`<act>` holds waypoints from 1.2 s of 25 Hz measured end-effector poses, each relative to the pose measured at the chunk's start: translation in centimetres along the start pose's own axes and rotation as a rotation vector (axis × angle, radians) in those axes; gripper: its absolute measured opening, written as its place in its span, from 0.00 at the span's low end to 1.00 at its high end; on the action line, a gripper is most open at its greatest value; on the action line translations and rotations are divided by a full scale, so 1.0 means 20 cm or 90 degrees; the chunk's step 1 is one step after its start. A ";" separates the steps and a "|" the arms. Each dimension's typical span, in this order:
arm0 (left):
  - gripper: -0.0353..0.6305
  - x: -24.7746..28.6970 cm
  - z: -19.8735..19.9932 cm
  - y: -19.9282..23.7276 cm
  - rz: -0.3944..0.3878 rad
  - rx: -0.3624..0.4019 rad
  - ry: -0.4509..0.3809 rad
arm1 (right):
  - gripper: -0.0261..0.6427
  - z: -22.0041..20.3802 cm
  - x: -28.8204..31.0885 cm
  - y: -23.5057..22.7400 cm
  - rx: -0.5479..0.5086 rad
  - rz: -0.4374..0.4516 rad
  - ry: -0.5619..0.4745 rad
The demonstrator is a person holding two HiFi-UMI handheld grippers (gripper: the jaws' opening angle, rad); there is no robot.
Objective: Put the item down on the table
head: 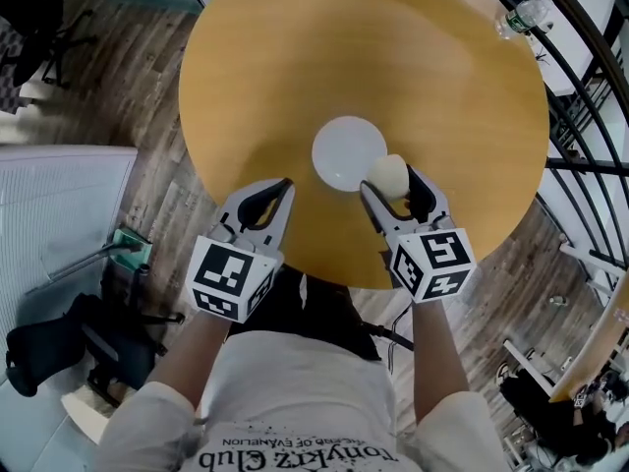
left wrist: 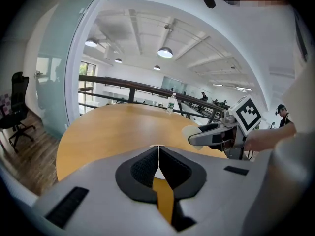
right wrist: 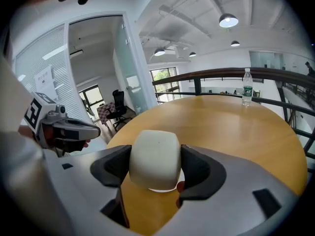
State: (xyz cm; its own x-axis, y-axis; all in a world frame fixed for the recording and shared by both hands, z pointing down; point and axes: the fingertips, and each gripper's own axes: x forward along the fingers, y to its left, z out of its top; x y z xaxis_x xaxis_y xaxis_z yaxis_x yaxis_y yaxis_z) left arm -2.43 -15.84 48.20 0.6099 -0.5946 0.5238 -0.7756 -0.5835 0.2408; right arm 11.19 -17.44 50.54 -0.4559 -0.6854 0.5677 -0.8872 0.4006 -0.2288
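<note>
Right tongs (right wrist: 155, 163) clenched on the pale rounded item (right wrist: 153, 156), gripping its two sides, just over the bench (head: 423, 57). Left tongs (left wrist: 158, 154) closed, empty. I judge the item light and soft, so I'd grip gently at mid-height. White plate (head: 339, 150) lies partly underneath, in the way; bottle (head: 519, 16) is well apart.

Overhead, two low views — shared table (head: 295, 67)
</note>
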 end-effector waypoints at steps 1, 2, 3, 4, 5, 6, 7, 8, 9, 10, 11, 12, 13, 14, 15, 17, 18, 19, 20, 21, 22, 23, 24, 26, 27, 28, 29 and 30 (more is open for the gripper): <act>0.09 0.01 -0.01 0.01 0.000 -0.004 0.002 | 0.53 -0.01 0.03 -0.01 0.001 0.000 0.008; 0.09 0.03 -0.01 0.03 0.001 -0.007 0.004 | 0.53 -0.03 0.06 -0.02 0.001 0.001 0.016; 0.09 0.04 -0.02 0.04 0.001 -0.011 0.007 | 0.53 -0.04 0.09 -0.02 0.002 0.001 0.024; 0.09 0.05 -0.02 0.06 0.002 -0.015 0.009 | 0.53 -0.05 0.12 -0.03 0.001 0.000 0.032; 0.09 0.07 -0.03 0.08 0.004 -0.019 0.010 | 0.53 -0.07 0.15 -0.04 0.000 0.000 0.040; 0.09 0.08 -0.03 0.09 0.005 -0.023 0.011 | 0.53 -0.08 0.18 -0.05 -0.001 0.001 0.048; 0.09 0.09 -0.04 0.10 0.007 -0.026 0.011 | 0.53 -0.09 0.21 -0.05 -0.001 0.001 0.054; 0.09 0.10 -0.04 0.12 0.008 -0.028 0.012 | 0.53 -0.10 0.24 -0.06 -0.002 0.002 0.061; 0.09 0.10 -0.04 0.12 0.008 -0.031 0.012 | 0.53 -0.12 0.26 -0.06 -0.003 0.002 0.067; 0.09 0.11 -0.05 0.13 0.009 -0.033 0.013 | 0.53 -0.13 0.28 -0.07 -0.004 0.002 0.072; 0.09 0.12 -0.05 0.14 0.009 -0.035 0.014 | 0.53 -0.14 0.31 -0.07 -0.004 0.003 0.079; 0.09 0.12 -0.05 0.14 0.009 -0.037 0.015 | 0.53 -0.16 0.33 -0.07 -0.005 0.003 0.085; 0.09 0.13 -0.05 0.14 0.009 -0.039 0.015 | 0.53 -0.17 0.35 -0.08 -0.006 0.004 0.091; 0.09 0.14 -0.05 0.14 0.010 -0.041 0.016 | 0.53 -0.18 0.37 -0.08 -0.008 0.005 0.098; 0.09 0.14 -0.05 0.15 0.010 -0.042 0.016 | 0.53 -0.19 0.39 -0.08 -0.010 0.005 0.104; 0.09 0.15 -0.06 0.16 0.011 -0.044 0.016 | 0.53 -0.22 0.43 -0.09 -0.014 0.006 0.115; 0.09 0.16 -0.07 0.17 0.011 -0.045 0.017 | 0.53 -0.23 0.45 -0.09 -0.015 0.006 0.120; 0.09 0.16 -0.07 0.17 0.012 -0.046 0.018 | 0.53 -0.25 0.46 -0.09 -0.015 0.006 0.125; 0.09 0.16 -0.07 0.17 0.013 -0.047 0.019 | 0.53 -0.26 0.48 -0.10 -0.015 0.006 0.129; 0.09 0.17 -0.08 0.18 0.015 -0.048 0.020 | 0.53 -0.27 0.49 -0.11 -0.016 0.006 0.134; 0.09 0.17 -0.08 0.18 0.016 -0.049 0.021 | 0.53 -0.27 0.50 -0.11 -0.018 0.006 0.139; 0.09 0.16 -0.09 0.18 0.017 -0.050 0.023 | 0.53 -0.28 0.51 -0.11 -0.021 0.006 0.143; 0.09 0.16 -0.09 0.19 0.018 -0.051 0.024 | 0.53 -0.29 0.53 -0.11 -0.024 0.006 0.147; 0.09 0.16 -0.10 0.19 0.021 -0.054 0.027 | 0.53 -0.30 0.55 -0.12 -0.032 0.005 0.156; 0.09 0.16 -0.11 0.20 0.022 -0.054 0.028 | 0.53 -0.31 0.56 -0.13 -0.034 0.004 0.161; 0.09 0.17 -0.11 0.20 0.023 -0.055 0.029 | 0.53 -0.32 0.57 -0.13 -0.036 0.002 0.167; 0.09 0.17 -0.12 0.20 0.023 -0.056 0.030 | 0.53 -0.33 0.58 -0.14 -0.038 0.000 0.173; 0.09 0.17 -0.12 0.20 0.024 -0.057 0.030 | 0.53 -0.34 0.58 -0.15 -0.040 -0.003 0.179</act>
State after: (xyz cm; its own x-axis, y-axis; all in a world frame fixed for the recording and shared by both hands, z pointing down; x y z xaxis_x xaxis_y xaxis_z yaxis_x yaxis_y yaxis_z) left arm -3.96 -18.91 52.87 0.5733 -0.5868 0.5718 -0.8106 -0.5078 0.2915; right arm 8.93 -22.51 63.17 -0.4064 -0.4948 0.7681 -0.8791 0.4408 -0.1812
